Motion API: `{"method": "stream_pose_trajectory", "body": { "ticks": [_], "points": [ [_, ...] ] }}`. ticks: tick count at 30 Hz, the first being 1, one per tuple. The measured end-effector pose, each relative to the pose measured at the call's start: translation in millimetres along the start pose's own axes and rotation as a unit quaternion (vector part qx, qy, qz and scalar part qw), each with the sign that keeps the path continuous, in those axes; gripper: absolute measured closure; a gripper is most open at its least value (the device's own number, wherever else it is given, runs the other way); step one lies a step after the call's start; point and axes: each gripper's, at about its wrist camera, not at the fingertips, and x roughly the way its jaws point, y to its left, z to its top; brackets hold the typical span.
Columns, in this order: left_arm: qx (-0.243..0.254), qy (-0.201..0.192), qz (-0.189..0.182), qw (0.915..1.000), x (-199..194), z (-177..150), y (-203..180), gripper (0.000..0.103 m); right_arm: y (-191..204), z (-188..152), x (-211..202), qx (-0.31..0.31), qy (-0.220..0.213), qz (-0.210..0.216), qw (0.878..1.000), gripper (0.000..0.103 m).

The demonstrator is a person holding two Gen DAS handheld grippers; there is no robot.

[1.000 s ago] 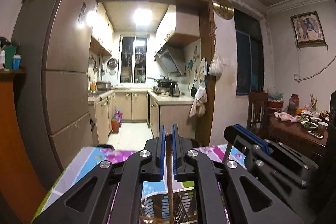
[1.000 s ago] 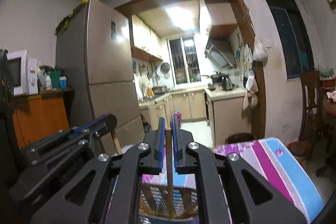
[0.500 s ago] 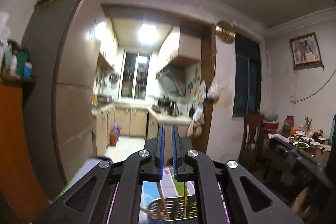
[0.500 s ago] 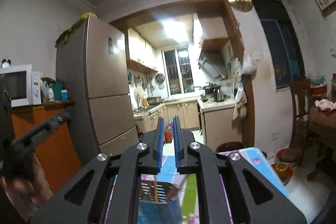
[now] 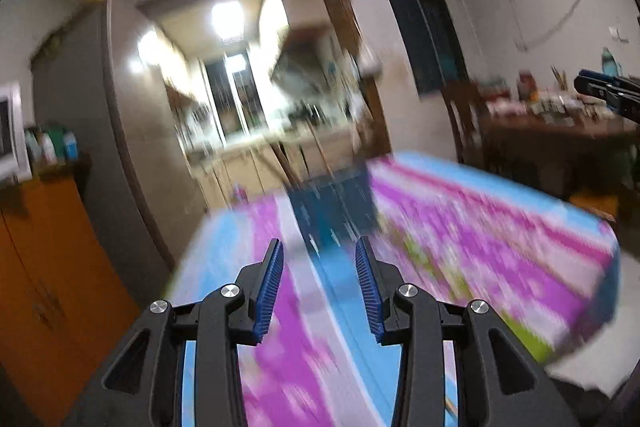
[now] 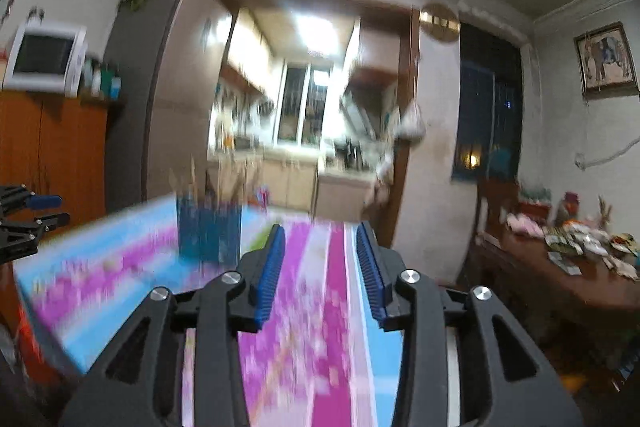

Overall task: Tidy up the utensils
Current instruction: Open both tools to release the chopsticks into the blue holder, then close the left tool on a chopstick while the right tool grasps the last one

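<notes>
Both views are motion-blurred. Left gripper [image 5: 319, 263]: fingers stand moderately apart, nothing between the pads; the jaws have just been opening. Right gripper [image 6: 320, 251]: same state, fingers parted, empty, jaws also just opened.

Task's thing: utensil holder [image 5: 334, 207], a dark blue-grey upright container on the counter [image 5: 480, 227], which is covered with a pink, blue and white cloth. Thin stick-like utensils [image 5: 298, 159] stand in it, long axes roughly upright and fanned outward a little; too blurred to say what kind. In the left wrist view the holder sits at frame centre, straight ahead beyond the fingertips and apart from them. In the right wrist view the same holder [image 6: 209, 235] lies left of centre, off the line of the fingers.

Judgement: the left gripper is better lined up on the holder; which one is actually nearer, cannot tell. No loose utensil is visible on the cloth in either view, so the next pick target cannot be located from these frames.

Background: kitchen doorway, fridge [image 6: 168, 87] at left.
</notes>
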Motion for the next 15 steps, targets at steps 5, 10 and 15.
{"method": "stream_pose_trajectory", "body": {
  "ticks": [5,10,15],
  "points": [
    [0.005,0.043,-0.004,0.9991,-12,-53,-48,0.065,24,-75,-8,0.027,0.102,0.003,0.994,0.054],
    [0.016,0.087,-0.005,0.9961,-7,-79,-80,0.065,57,-128,-22,0.023,0.147,0.023,0.989,0.054],
    [0.005,0.104,-0.006,0.9946,3,-86,-92,0.065,78,-148,-23,0.01,0.151,0.038,0.988,0.055]
  ]
}}
